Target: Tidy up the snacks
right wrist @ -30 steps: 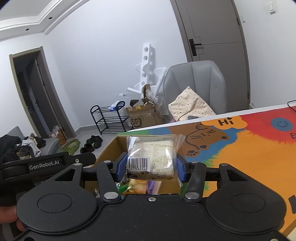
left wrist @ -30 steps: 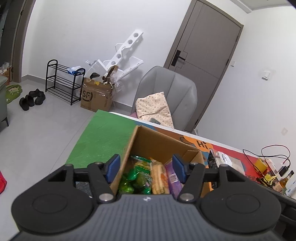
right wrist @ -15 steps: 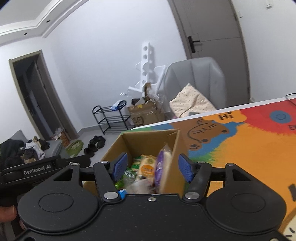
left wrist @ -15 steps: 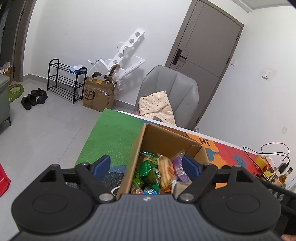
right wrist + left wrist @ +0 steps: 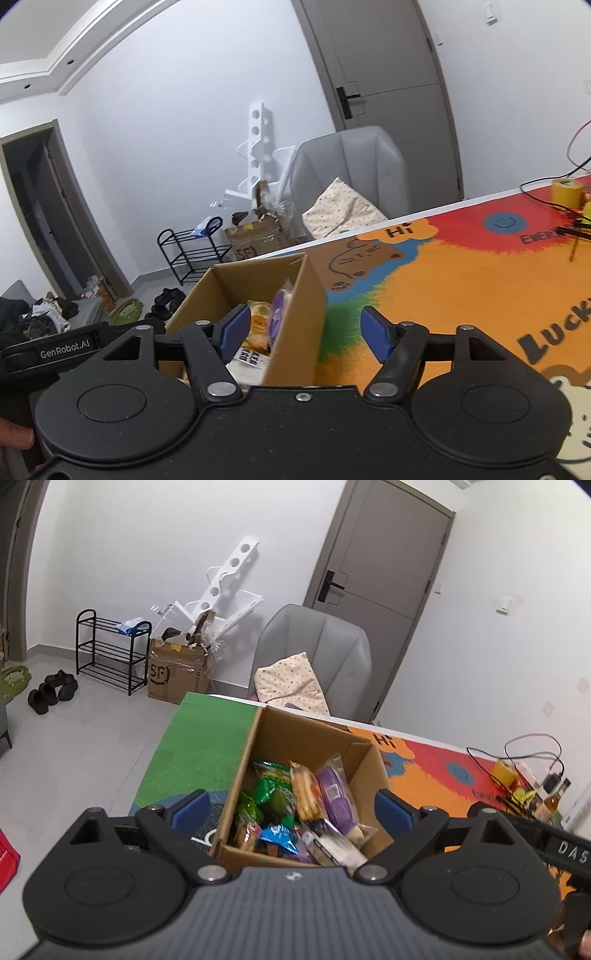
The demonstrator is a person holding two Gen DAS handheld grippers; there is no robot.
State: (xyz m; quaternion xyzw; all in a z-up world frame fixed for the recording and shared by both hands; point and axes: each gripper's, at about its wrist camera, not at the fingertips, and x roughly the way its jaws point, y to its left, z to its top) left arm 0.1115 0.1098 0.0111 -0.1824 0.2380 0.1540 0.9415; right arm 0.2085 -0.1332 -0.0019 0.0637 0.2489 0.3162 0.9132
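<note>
Left gripper (image 5: 291, 808): jaws wide apart, empty, above the open brown cardboard box (image 5: 306, 738).
Right gripper (image 5: 302, 334): spread, empty, straddling the box's right wall.
Snacks: purple packet (image 5: 334, 794), green packets (image 5: 266, 788) inside box on colourful table (image 5: 461, 280).

Cardboard box (image 5: 258, 738) on colourful table mat (image 5: 461, 288)

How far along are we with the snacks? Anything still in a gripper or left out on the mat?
Mostly packed: the open brown cardboard box holds a pile of packets, including the purple wrapped snack. Nothing is in hand; the left gripper and right gripper are both open and empty. No loose snack shows on the colourful cartoon table mat, though the views cover only part of it.
</note>
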